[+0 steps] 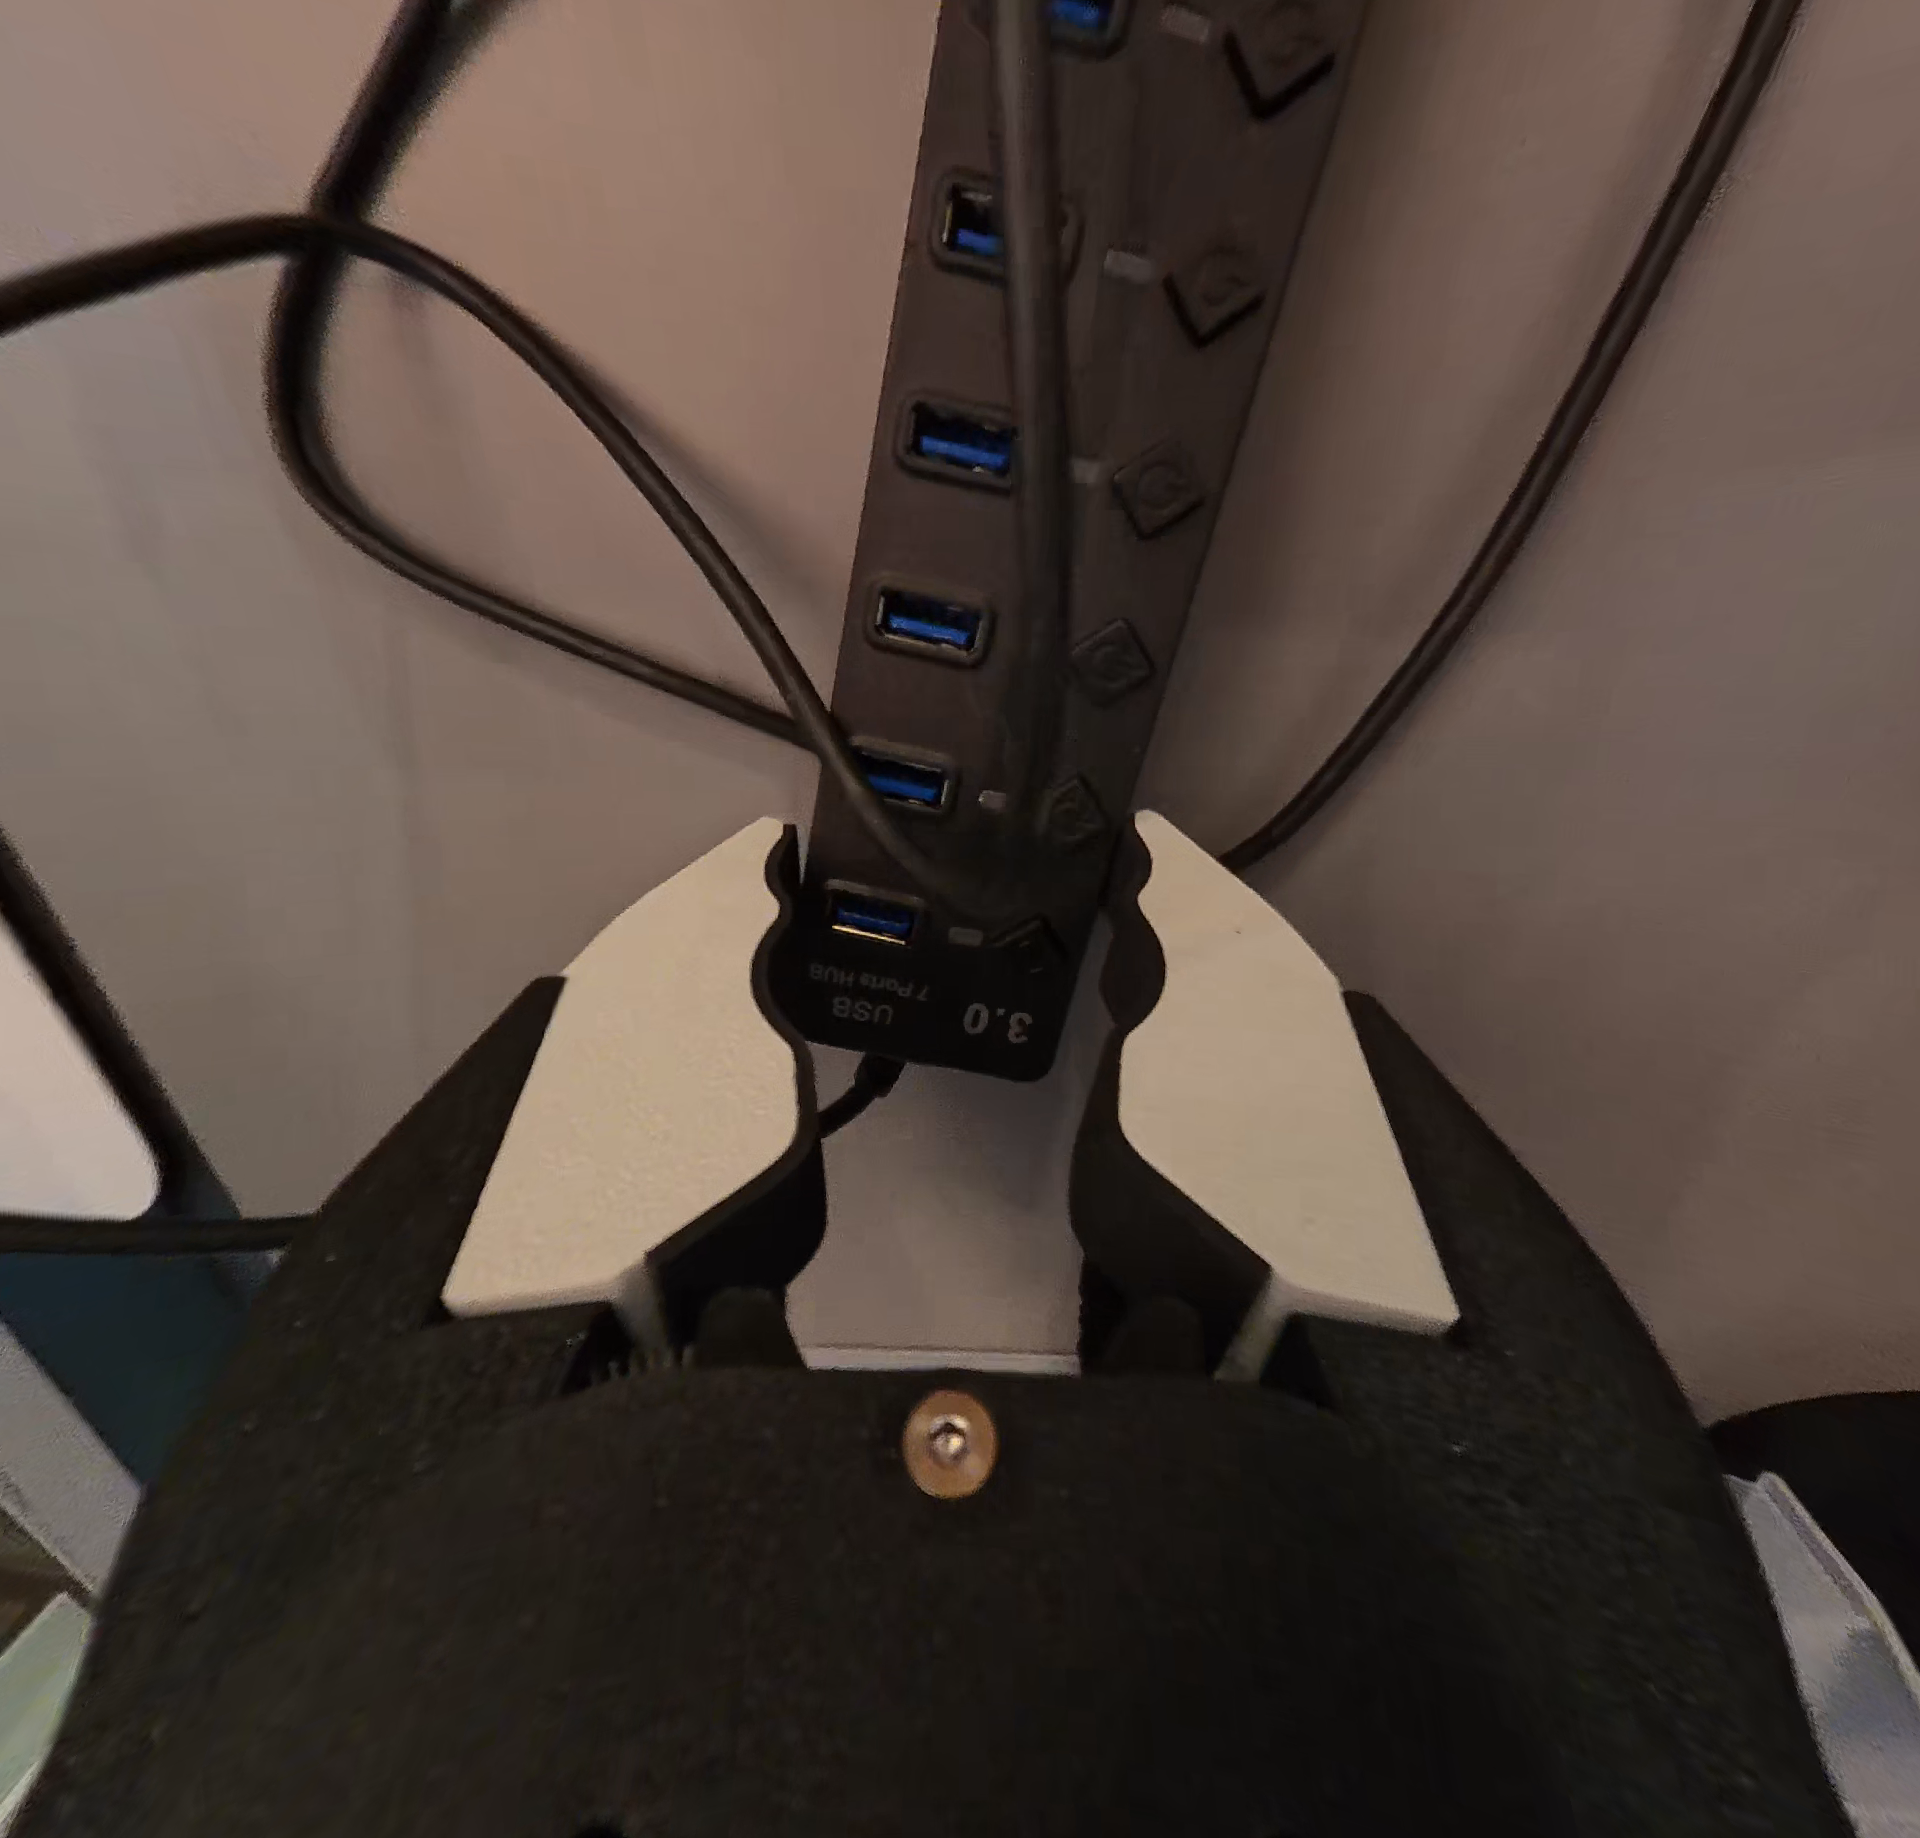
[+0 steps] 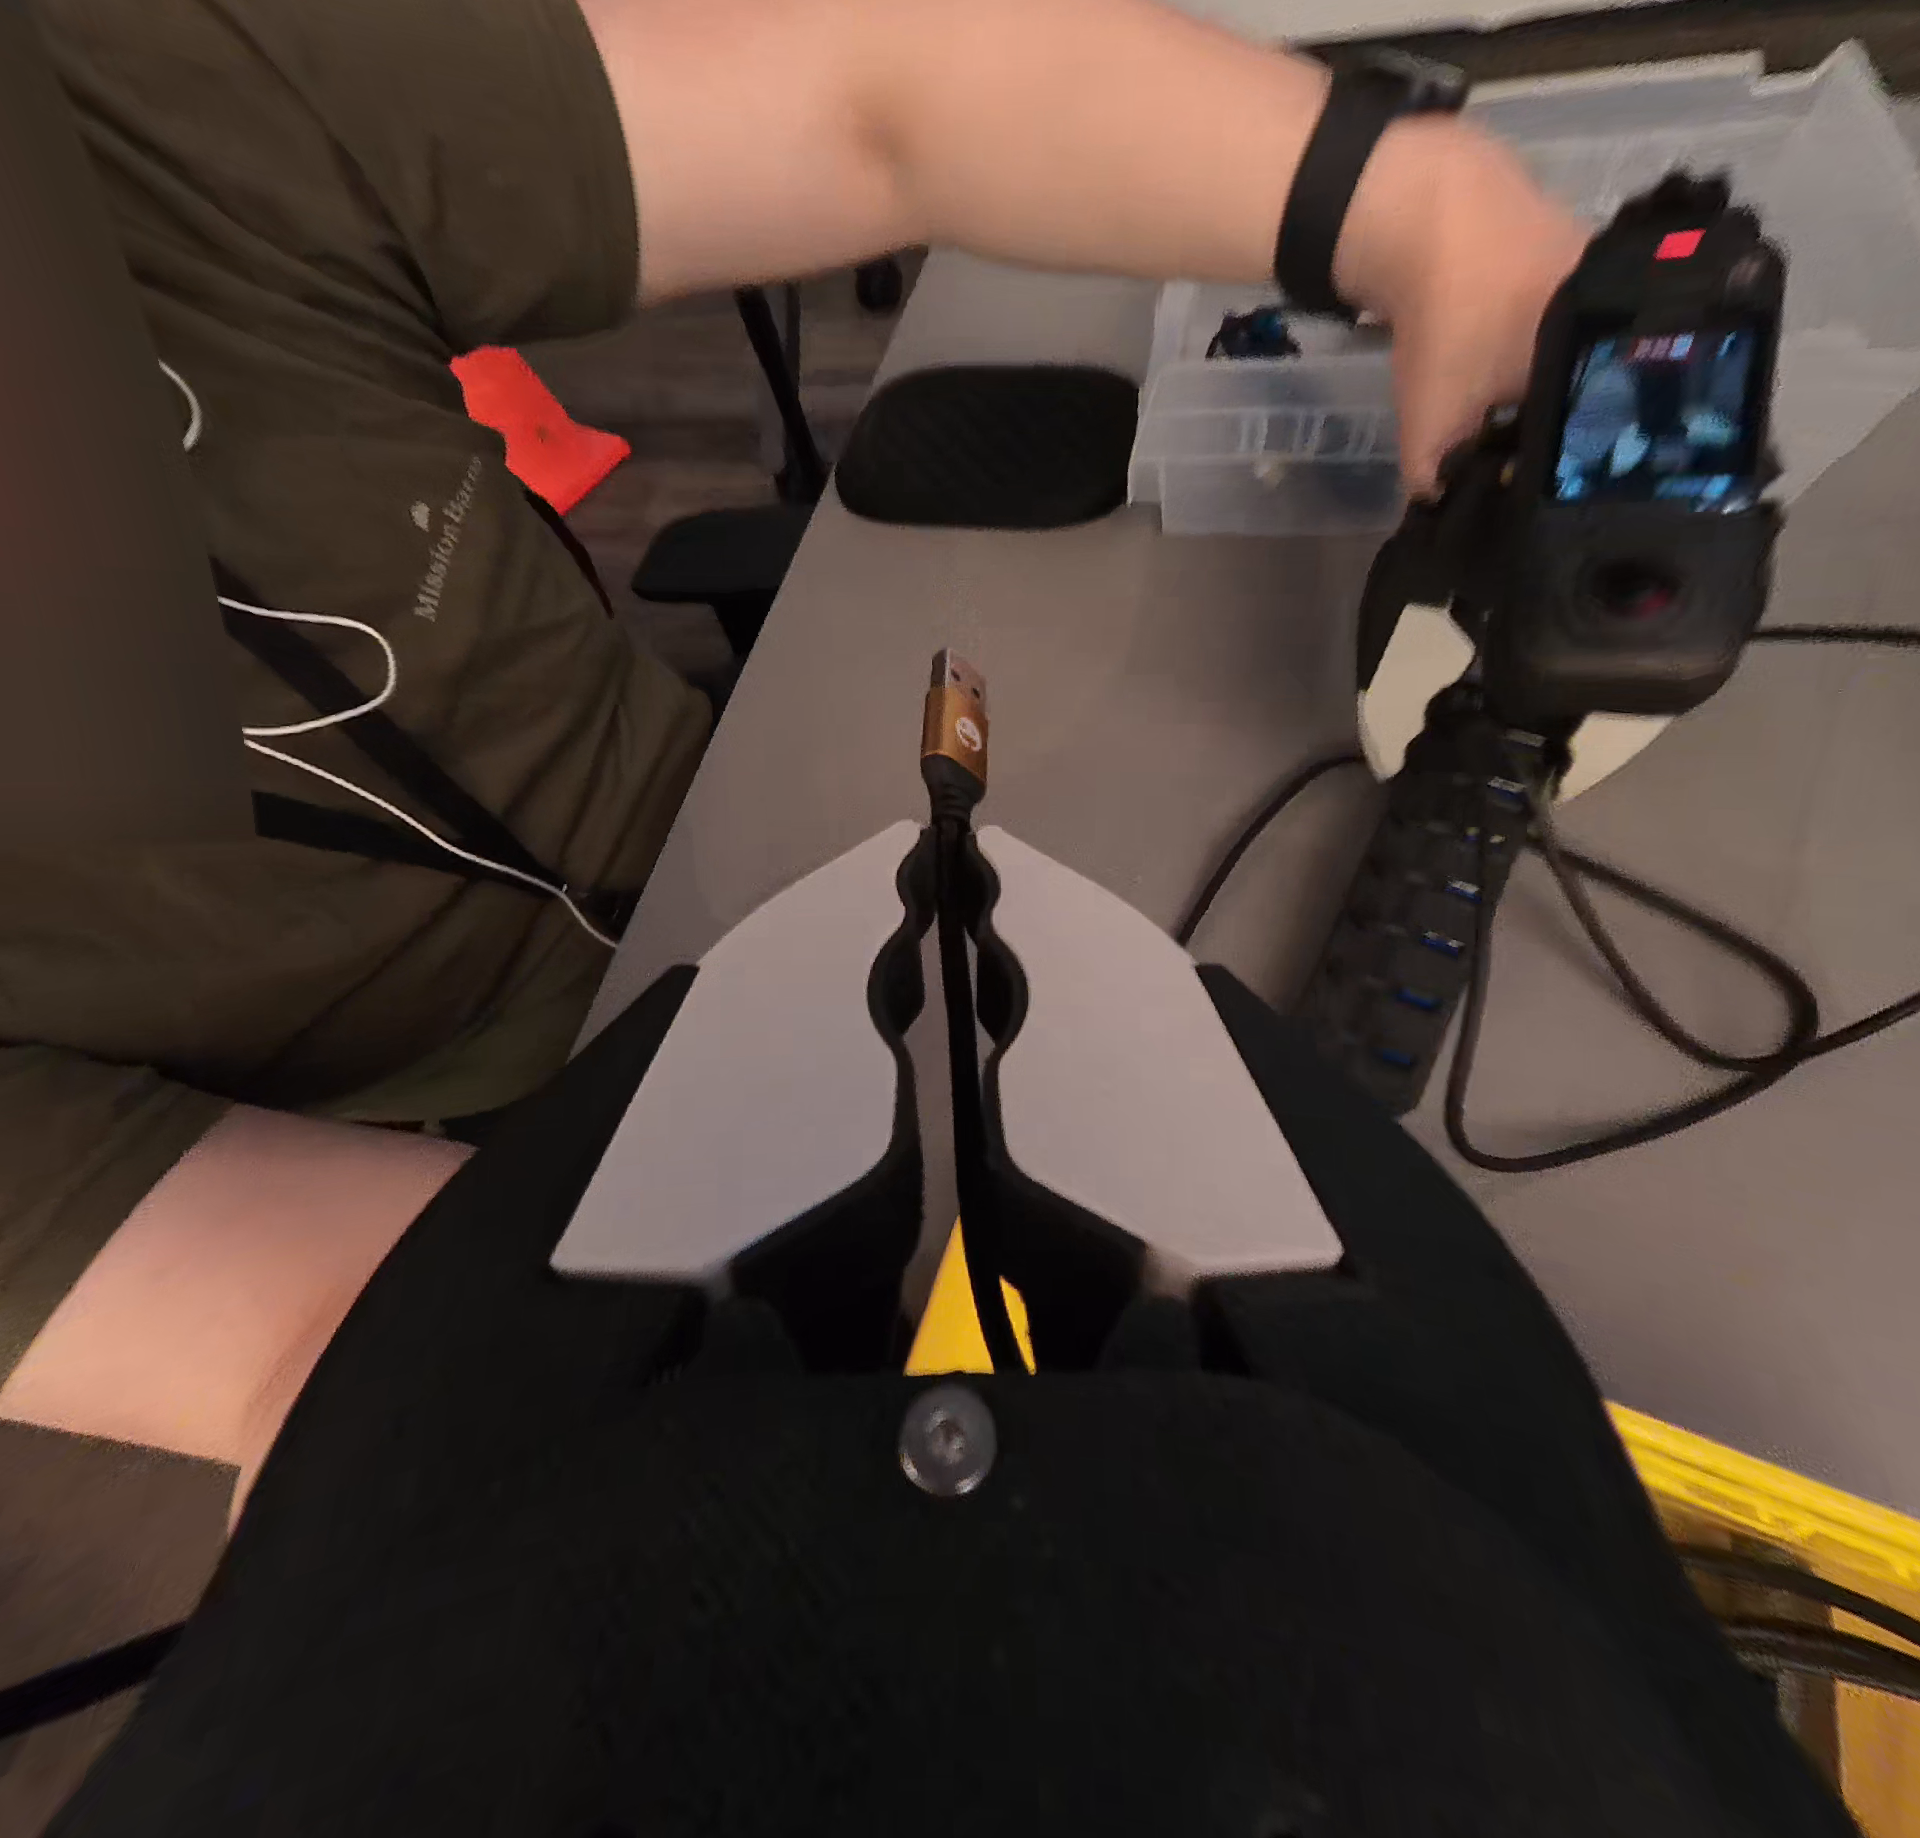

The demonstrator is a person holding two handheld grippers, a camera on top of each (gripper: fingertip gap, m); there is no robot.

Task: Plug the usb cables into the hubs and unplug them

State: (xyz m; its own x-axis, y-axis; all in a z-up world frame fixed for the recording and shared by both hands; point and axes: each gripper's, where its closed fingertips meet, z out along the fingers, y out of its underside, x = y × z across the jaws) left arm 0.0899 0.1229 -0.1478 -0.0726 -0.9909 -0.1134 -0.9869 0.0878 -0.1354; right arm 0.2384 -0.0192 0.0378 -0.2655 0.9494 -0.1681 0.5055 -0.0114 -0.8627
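left tongs [image 1: 951,853] clamp hub [image 1: 1049,458]; right tongs [image 2: 951,838] pinch usb cable [image 2: 954,728].

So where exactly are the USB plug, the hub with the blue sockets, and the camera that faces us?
USB plug [image 2: 954,716]: right wrist view, on its bronze shell.
Hub [image 1: 1039,562]: left wrist view, on its black top face, between sockets and buttons.
Camera [image 2: 1652,541]: right wrist view, on its body, below the screen.

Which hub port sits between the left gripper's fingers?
The end port, beside the printed end of the hub, lies inside the left gripper; the other blue ports lie beyond its fingertips.
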